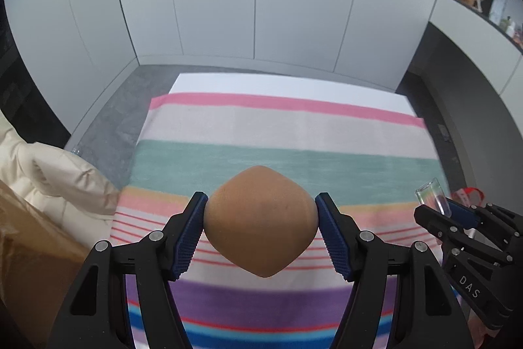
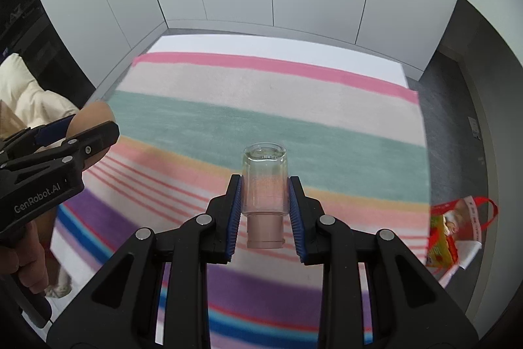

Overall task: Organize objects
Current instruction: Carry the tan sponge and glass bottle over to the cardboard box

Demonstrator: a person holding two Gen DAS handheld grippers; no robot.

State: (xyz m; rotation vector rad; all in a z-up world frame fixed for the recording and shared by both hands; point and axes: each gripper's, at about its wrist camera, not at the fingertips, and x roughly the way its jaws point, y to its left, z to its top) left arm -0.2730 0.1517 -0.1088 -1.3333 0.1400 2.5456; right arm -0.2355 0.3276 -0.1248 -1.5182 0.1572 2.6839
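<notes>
The left gripper [image 1: 261,228] pinches a tan sponge [image 1: 261,221] in its jaws and the right gripper [image 2: 264,205] clamps a clear bottle [image 2: 264,185], both above the striped cloth [image 2: 228,94], so each should probably be lowered gently before release.

A: Any legible markings?

B: Two. My right gripper [image 1: 457,211], seen to the right of my left one, carries "DAS" on its black body. My left gripper [image 2: 81,133], seen left of my right one, reads "GenRobot.AI" in pale letters.

A: Elsewhere?

B: Nothing readable.
</notes>
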